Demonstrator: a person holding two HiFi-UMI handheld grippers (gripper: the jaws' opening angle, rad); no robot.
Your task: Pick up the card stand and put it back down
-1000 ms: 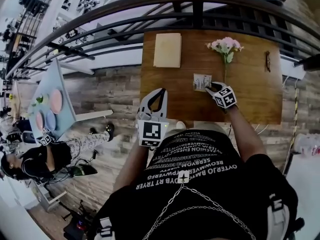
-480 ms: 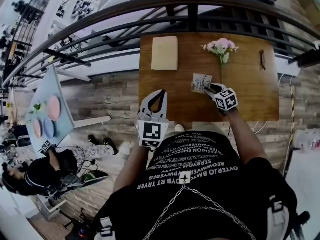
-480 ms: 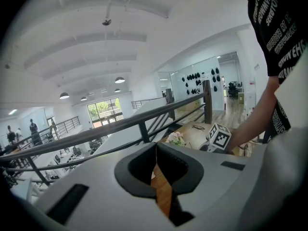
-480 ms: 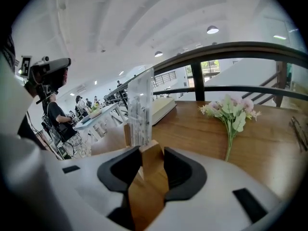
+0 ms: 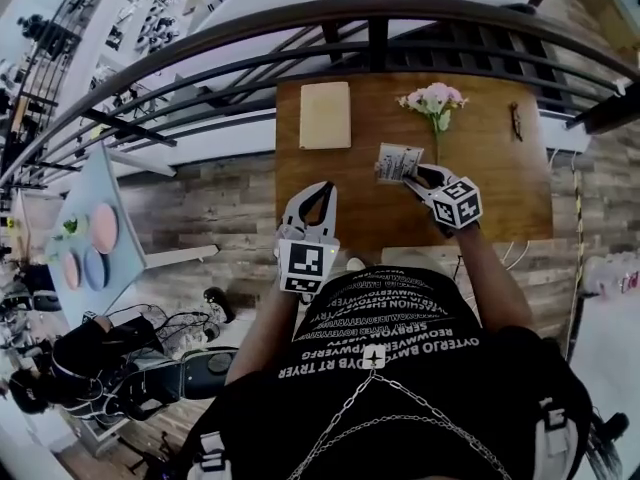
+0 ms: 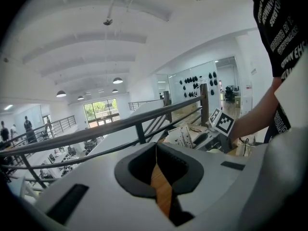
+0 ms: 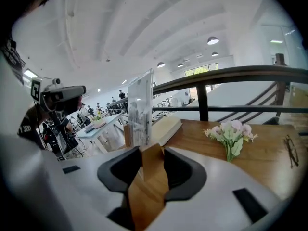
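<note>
Card stand (image 5: 400, 161) clamped in right claw (image 5: 415, 175) over open tabletop (image 5: 490, 193); closed left claw (image 5: 322, 186) at edge.

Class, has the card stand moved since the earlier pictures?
Yes. Clamped in the right gripper, the card stand has lifted toward the camera: it looks bigger and closer to the flowers.

Brown wooden table (image 5: 500, 203), cream book (image 5: 326, 115) lying flat at left, pink flower bunch (image 5: 432, 100) mid-table, eyeglasses (image 5: 516, 121) at right
</note>
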